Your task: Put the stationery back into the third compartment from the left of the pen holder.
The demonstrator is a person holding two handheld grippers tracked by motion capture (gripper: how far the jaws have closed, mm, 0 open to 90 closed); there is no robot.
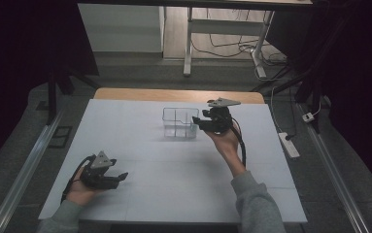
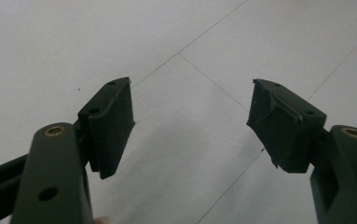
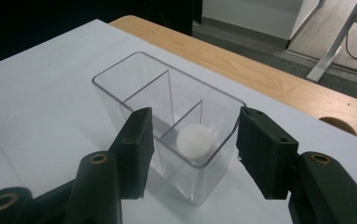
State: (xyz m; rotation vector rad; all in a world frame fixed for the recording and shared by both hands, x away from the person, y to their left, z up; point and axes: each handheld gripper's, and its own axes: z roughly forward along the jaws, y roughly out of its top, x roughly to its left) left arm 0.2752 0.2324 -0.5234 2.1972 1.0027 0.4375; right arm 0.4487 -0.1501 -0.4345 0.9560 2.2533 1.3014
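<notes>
A clear plastic container (image 1: 179, 124) with inner dividers stands on the white table top (image 1: 174, 165), a little beyond the middle. In the right gripper view a small white ball (image 3: 194, 140) lies inside the near compartment of this container (image 3: 120, 70). My right gripper (image 1: 198, 122) hovers at the container's right end. It (image 3: 195, 115) is open, its jaws spread to either side of the near wall, and neither pad touches the ball. My left gripper (image 1: 120, 177) rests low at the front left of the table. It (image 2: 192, 93) is open with bare table between the jaws.
The wooden table edge (image 1: 174, 93) runs along the far side past the white sheet. Beyond it stand white desk legs (image 1: 188, 43) and loose cables on the floor. A power strip (image 1: 289, 144) lies on the floor at the right.
</notes>
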